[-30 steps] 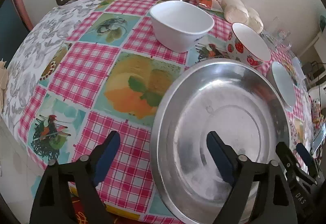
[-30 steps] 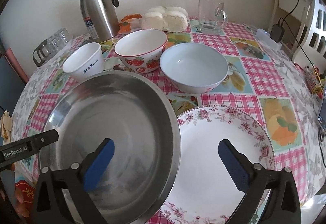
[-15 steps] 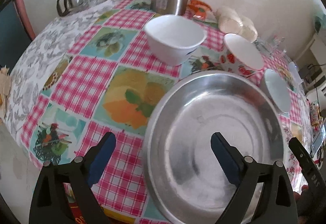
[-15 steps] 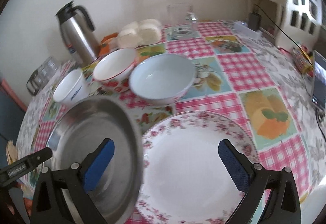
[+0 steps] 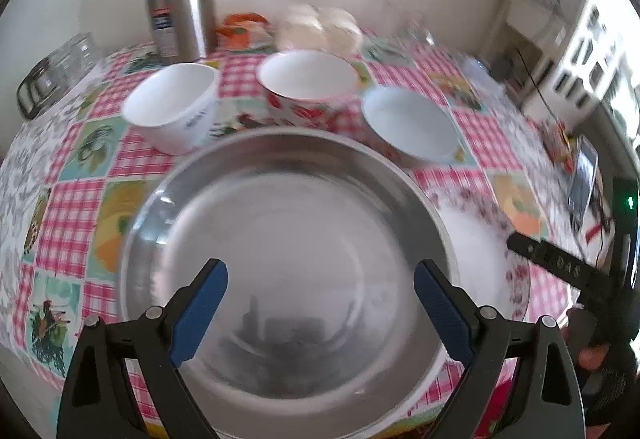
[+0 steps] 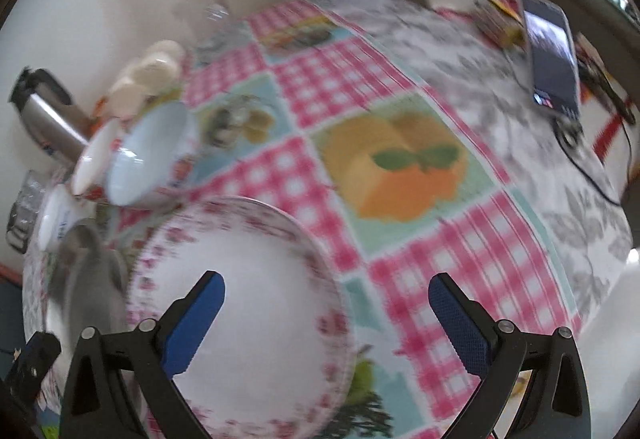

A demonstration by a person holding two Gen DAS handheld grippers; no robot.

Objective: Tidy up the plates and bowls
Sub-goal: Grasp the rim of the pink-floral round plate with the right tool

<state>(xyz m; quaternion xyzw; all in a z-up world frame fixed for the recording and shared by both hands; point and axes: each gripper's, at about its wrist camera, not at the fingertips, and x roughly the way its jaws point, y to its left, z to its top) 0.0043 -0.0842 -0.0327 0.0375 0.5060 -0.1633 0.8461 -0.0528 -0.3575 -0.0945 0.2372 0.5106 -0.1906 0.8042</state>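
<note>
At the bottom of each view, your left tongs (image 5: 320,303) gape empty over the steel plate (image 5: 280,239), and your right tongs (image 6: 326,319) gape empty over the flowered plate (image 6: 248,303). Three bowls (image 5: 308,87) line the bench (image 6: 400,111) behind.

The steel plate (image 5: 288,239) is round, shallow and empty, lying flat near the table's front edge. Its right rim overlaps the white plate (image 6: 248,303) with a pink floral border, also flat and empty. Behind them stand three upright, empty bowls in a row: a white bowl (image 5: 172,111), a strawberry-patterned bowl (image 5: 308,83) and a pale bowl (image 5: 408,123).
</note>
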